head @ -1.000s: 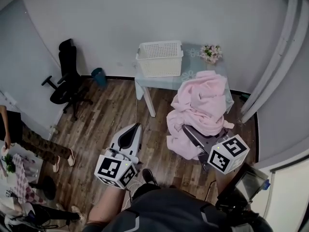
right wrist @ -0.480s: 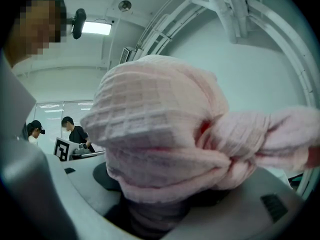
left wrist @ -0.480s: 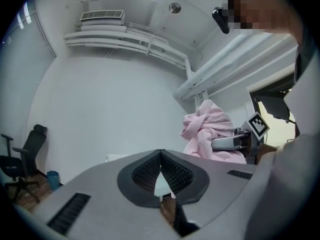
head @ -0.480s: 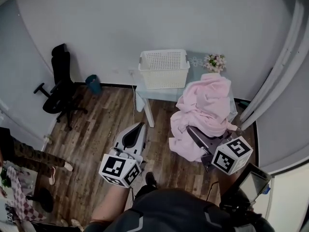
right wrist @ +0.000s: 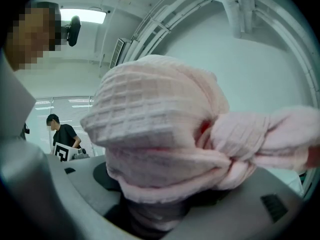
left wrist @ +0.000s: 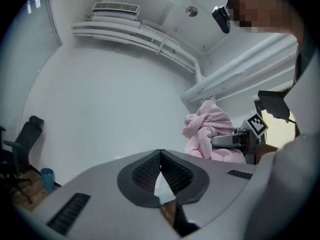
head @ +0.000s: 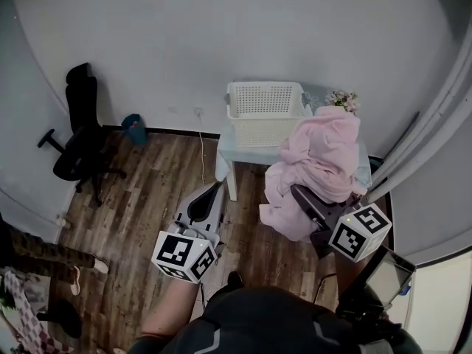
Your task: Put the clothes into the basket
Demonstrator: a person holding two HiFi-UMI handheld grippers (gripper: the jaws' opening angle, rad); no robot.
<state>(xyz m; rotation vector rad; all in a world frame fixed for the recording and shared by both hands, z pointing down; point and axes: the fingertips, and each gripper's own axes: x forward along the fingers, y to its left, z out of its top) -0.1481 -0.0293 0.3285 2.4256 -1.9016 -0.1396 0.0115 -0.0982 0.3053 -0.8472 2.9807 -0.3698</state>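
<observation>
**Wood-floored room: pink clothes being carried toward one white basket**

Dark wood floor [head: 147,183] is running up to a plain white wall, and I am looking steeply down on it from the head view. One pale worktop [head: 234,150] is standing against that wall, bearing one white lattice basket [head: 265,109] and one small bunch of flowers [head: 344,100]. One black office chair [head: 77,135] and one blue bin [head: 135,127] are sitting well apart, to the left.

My right gripper [head: 301,196] is clamping a thick fold of the pink clothes [head: 318,157], its jaws standing fairly wide around the bunched cloth. I am counting one pink bundle; whether it is one garment or several, I cannot tell. It is hanging in front of the worktop's right end, just beside the basket but not yet inside.

My left gripper [head: 212,192] is pointing forward over the floor, jaws closed together on nothing.

From the right gripper, the basket is lying ahead and slightly left, its long axis running side to side. I am judging the right gripper the nearer of the two.
</observation>
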